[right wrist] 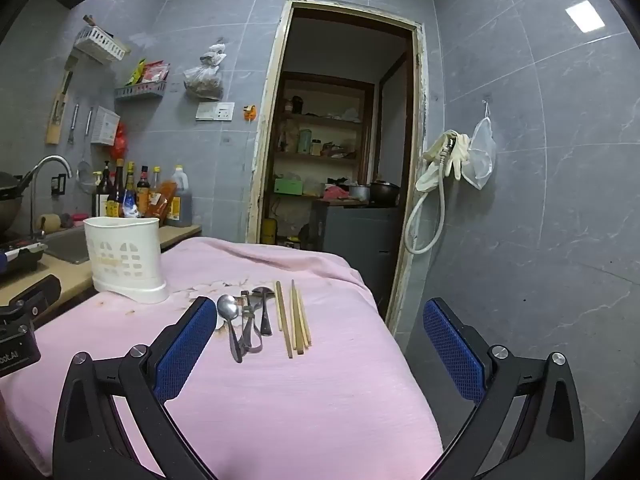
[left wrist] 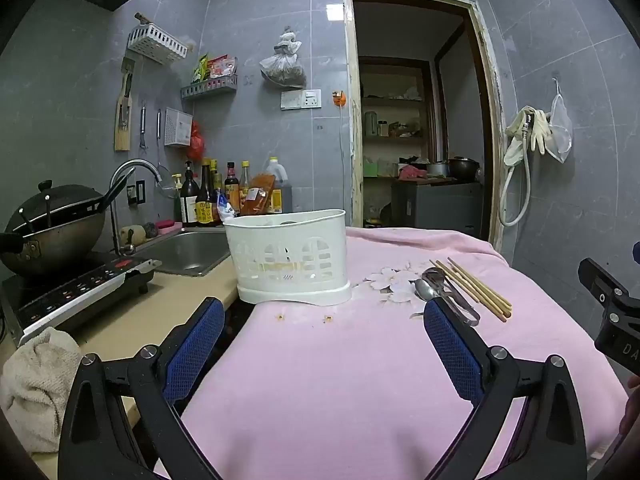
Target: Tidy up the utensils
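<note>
A white plastic utensil holder stands upright on the pink cloth, also in the right wrist view. Metal spoons and several wooden chopsticks lie side by side on the cloth right of the holder; they also show in the left wrist view, spoons and chopsticks. My left gripper is open and empty, hovering in front of the holder. My right gripper is open and empty, hovering in front of the utensils.
A sink, sauce bottles, a wok on an induction cooker and a towel are on the counter to the left. The cloth's right edge drops off near the doorway.
</note>
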`<state>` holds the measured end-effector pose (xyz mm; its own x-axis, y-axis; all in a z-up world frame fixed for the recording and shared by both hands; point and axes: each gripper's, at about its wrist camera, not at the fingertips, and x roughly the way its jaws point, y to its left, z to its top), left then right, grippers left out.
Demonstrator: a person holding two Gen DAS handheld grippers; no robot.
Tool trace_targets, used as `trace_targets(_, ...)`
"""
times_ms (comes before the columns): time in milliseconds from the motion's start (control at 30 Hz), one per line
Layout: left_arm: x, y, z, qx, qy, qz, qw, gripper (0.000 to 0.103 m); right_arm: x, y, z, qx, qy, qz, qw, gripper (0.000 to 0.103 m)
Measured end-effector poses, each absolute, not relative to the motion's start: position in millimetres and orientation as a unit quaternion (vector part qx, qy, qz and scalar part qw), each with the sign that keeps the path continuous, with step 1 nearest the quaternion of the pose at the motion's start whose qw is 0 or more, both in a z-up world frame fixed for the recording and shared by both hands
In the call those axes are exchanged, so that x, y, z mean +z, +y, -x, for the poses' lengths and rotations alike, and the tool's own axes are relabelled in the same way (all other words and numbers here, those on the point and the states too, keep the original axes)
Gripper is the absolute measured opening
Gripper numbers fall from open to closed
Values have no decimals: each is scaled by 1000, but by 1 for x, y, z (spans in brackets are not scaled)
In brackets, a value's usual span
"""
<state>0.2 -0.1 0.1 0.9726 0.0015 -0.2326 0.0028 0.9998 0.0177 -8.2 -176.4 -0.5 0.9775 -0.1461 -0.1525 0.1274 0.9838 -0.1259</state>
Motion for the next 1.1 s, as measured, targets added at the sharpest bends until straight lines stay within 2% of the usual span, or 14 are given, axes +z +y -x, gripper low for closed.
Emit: trace_targets(1100,1,-3,2,-4,119,-5,993,98,-1,-173,7,-68,86,57,992,103)
